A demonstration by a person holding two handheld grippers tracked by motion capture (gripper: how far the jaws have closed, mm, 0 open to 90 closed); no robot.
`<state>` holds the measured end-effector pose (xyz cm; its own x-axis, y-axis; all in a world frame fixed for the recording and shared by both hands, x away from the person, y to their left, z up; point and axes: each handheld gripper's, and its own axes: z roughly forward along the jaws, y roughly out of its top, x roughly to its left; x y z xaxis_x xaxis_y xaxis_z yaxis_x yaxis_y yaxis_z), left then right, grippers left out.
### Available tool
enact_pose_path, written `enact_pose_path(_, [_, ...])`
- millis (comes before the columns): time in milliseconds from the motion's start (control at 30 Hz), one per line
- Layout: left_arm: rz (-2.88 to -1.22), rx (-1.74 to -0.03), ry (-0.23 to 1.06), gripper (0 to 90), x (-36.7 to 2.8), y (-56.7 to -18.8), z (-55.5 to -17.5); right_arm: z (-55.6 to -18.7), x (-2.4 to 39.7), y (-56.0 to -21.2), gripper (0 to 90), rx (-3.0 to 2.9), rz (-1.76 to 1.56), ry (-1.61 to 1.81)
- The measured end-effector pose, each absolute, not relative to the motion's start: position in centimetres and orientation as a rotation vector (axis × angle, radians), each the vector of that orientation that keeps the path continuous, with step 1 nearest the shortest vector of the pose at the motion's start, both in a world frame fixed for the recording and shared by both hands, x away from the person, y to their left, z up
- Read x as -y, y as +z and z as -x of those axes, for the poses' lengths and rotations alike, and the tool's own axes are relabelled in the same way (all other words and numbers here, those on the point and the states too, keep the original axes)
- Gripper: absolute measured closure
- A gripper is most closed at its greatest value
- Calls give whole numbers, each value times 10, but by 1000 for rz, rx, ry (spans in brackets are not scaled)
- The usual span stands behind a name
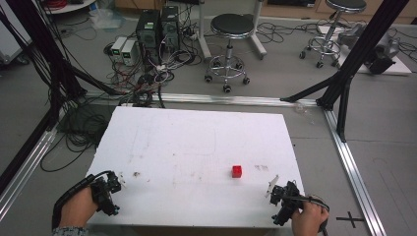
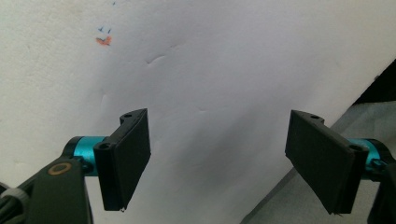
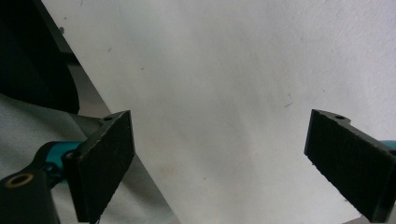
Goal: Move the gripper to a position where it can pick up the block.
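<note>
A small red block [image 1: 237, 171] sits on the white board [image 1: 196, 142], right of centre and toward the front. My left gripper [image 1: 114, 189] rests at the board's front left corner, held by a hand. In the left gripper view it [image 2: 224, 163] stands open, with bare white board between its jaws. My right gripper [image 1: 279, 192] is at the front right corner, a short way right of and nearer than the red block. In the right gripper view it [image 3: 229, 163] is open too, with nothing between its jaws.
The board lies on a grey floor inside a black frame [image 1: 344, 78] with metal rails [image 1: 351, 162]. Beyond its far edge are tangled cables [image 1: 142, 88], computer boxes [image 1: 157, 27] and two stools [image 1: 230, 29]. An orange smudge [image 2: 103, 41] marks the board.
</note>
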<state>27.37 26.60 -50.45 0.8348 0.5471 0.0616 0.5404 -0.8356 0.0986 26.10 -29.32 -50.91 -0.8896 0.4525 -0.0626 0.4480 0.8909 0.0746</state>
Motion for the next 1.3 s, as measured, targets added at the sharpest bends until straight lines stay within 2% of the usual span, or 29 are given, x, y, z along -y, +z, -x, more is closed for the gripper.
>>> enact_pose_path(800, [-2919,-885,134,225,-266,-506,-274,-262,295,-511,78,-2983,-714,122])
enact_pose_path(967, [-2913,-882,133,226,-265,-505,-274,-262,303,-510,78,-2979,-708,228])
enact_pose_path(1300, [-2910,-866,132,226,-262,-506,-275,-286,316,-506,78,-2978,-716,298])
